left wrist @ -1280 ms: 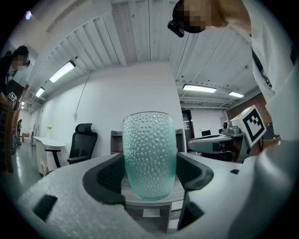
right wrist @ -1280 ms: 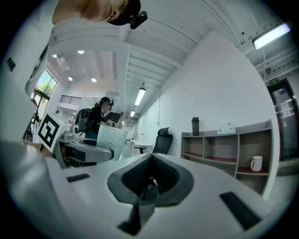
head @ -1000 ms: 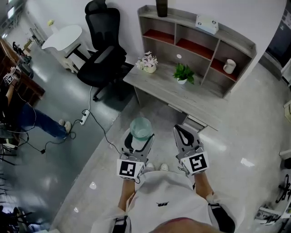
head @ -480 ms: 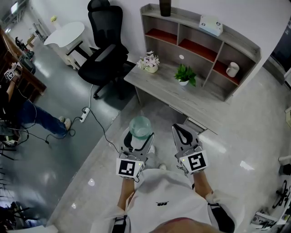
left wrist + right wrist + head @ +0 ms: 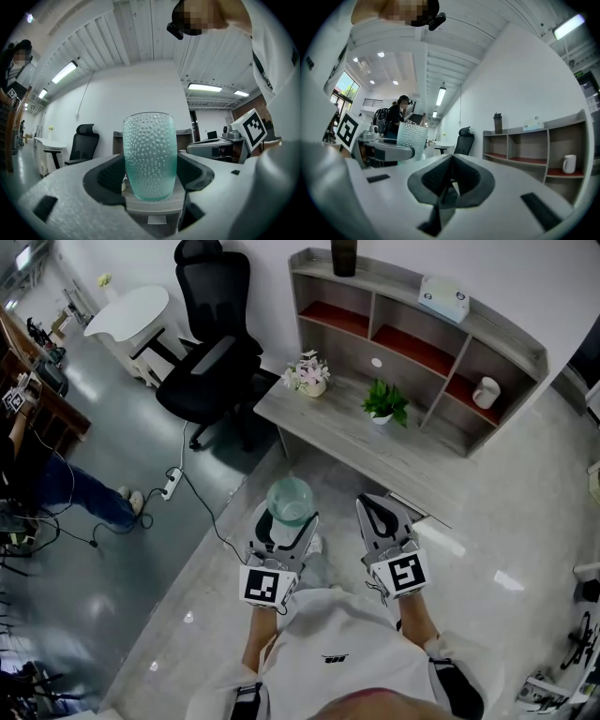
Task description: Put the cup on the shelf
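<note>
So the cup point(image 5: 290, 502) is pinched upright in the left claw point(image 5: 289, 518), well short of the shelf point(image 5: 497, 324). The right claw point(image 5: 379, 514) is pressed together and empty. Pickup looks done; the carry and placing are left.

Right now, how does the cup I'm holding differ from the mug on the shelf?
The cup is dimpled blue-green glass; the mug is plain white. The cup has no handle; the mug has one. The cup is held in the left gripper; the mug stands in the right-hand compartment of the shelf. Both are upright.
</note>
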Tool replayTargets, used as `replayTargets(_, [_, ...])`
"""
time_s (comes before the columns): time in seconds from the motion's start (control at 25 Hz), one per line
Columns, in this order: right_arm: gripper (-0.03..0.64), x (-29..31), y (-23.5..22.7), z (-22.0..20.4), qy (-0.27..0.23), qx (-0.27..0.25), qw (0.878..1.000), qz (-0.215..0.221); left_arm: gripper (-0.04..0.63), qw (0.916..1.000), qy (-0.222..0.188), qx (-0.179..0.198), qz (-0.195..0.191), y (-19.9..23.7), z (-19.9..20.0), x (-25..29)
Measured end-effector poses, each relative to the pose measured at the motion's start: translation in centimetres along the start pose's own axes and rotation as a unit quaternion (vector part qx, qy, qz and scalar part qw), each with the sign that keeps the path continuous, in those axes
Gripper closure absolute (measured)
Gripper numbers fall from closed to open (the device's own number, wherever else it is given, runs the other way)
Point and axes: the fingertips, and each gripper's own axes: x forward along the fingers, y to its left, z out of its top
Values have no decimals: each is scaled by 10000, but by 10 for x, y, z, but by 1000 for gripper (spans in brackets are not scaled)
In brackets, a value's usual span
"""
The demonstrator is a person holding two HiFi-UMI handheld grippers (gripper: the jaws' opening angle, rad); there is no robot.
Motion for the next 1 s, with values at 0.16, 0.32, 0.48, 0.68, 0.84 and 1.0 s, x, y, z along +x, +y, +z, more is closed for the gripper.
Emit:
replayTargets(0.16, [586, 24, -8, -5, 56, 26, 10000, -7, 241, 10000, 32, -20, -10, 19, -3, 17])
replayTargets(0.32, [586, 50, -16, -10, 179, 28, 9998, 2, 241, 10000, 55, -45, -43, 39, -7, 36])
replayTargets(0.48, [586, 73, -26, -12, 191, 11, 9998, -49, 241, 9999, 73, -73, -80, 56, -11, 54])
replayTargets(0.68, [586, 101, -35, -8, 155, -9, 9998, -80, 241, 9998, 87, -105, -137, 76, -14, 74])
replayTargets(0.84, [586, 118, -43, -9, 217, -14, 9996, -173, 241, 9997, 53, -101, -206, 91, -11, 90])
replayTargets(1.0, [586, 136, -49, -6, 148, -42, 9996, -224, 241, 9996, 24, -90, -280, 105, -11, 105])
